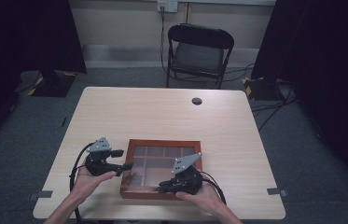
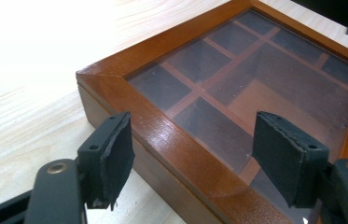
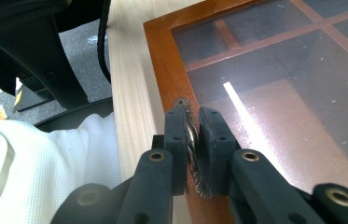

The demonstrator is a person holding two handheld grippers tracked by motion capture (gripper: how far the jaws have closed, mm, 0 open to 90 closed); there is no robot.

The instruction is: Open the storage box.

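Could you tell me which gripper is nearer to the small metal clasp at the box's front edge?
Right. The right gripper is shut on the clasp; the left gripper is open, straddling the box's left frame.

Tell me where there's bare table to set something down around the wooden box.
The far half of the table, between the box and the cable hole, is bare, as is the strip right of the box. The near edge is crowded: the left tongs straddle the box's left rim, and the right tongs grip its metal clasp.

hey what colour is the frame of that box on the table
Reddish-brown polished wood; the box frame shows best in the left gripper view.
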